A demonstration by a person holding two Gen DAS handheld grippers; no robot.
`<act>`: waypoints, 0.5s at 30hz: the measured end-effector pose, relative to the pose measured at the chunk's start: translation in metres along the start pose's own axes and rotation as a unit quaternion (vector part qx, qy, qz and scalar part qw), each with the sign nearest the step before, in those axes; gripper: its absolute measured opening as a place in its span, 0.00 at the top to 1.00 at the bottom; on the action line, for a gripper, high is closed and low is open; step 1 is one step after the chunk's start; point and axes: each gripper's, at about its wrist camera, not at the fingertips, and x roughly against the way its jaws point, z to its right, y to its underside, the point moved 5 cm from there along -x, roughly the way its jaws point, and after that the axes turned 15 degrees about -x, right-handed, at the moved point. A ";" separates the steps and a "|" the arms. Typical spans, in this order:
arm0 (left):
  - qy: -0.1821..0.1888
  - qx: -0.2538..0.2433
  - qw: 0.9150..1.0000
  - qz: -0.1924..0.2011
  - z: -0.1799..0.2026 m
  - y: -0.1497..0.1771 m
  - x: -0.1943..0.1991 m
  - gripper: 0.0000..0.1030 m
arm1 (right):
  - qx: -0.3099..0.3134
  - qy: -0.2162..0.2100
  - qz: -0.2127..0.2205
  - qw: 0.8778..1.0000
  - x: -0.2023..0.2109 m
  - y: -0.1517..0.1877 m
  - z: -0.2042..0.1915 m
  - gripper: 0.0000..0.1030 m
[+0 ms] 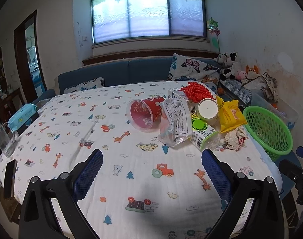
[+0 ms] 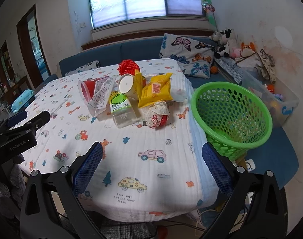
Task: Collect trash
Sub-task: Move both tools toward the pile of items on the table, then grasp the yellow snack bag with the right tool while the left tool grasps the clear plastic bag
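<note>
A pile of trash lies at the table's far right: a tipped red plastic cup (image 1: 144, 112) (image 2: 87, 90), a clear wrapper (image 1: 174, 123) (image 2: 100, 95), a green-labelled bottle (image 1: 201, 132) (image 2: 121, 108), a white paper cup (image 1: 208, 109) (image 2: 128, 85), yellow snack bags (image 1: 231, 115) (image 2: 155, 91), a crumpled paper ball (image 1: 236, 137) (image 2: 157, 114) and a red mesh bundle (image 1: 197, 91) (image 2: 128, 65). An empty green basket (image 1: 271, 131) (image 2: 231, 115) stands off the table's right edge. My left gripper (image 1: 151, 157) and right gripper (image 2: 151, 151) are open and empty, above the cloth, short of the pile.
The table (image 1: 91, 119) wears a cartoon-print cloth. At its left edge are a wet-wipes pack (image 1: 22, 115), a glass jug (image 1: 1, 139) and a dark phone (image 1: 9, 177). A blue sofa (image 2: 131, 51) with cushions and plush toys lies behind. A clear storage box (image 2: 271, 99) sits right.
</note>
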 end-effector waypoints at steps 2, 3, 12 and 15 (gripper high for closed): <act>0.001 0.001 1.000 -0.003 -0.001 -0.002 -0.004 0.06 | 0.001 0.001 -0.003 1.000 -0.004 -0.003 0.001 0.04; 0.000 0.001 1.000 -0.004 -0.002 -0.003 -0.006 0.06 | 0.001 0.001 -0.004 1.000 -0.007 -0.005 0.001 0.04; 0.000 0.000 1.000 -0.016 -0.006 -0.009 -0.022 0.06 | 0.014 -0.002 -0.010 1.000 -0.023 -0.025 0.005 0.05; 0.003 -0.002 1.000 -0.019 -0.007 -0.014 -0.028 0.06 | 0.018 -0.003 -0.015 1.000 -0.031 -0.033 0.008 0.07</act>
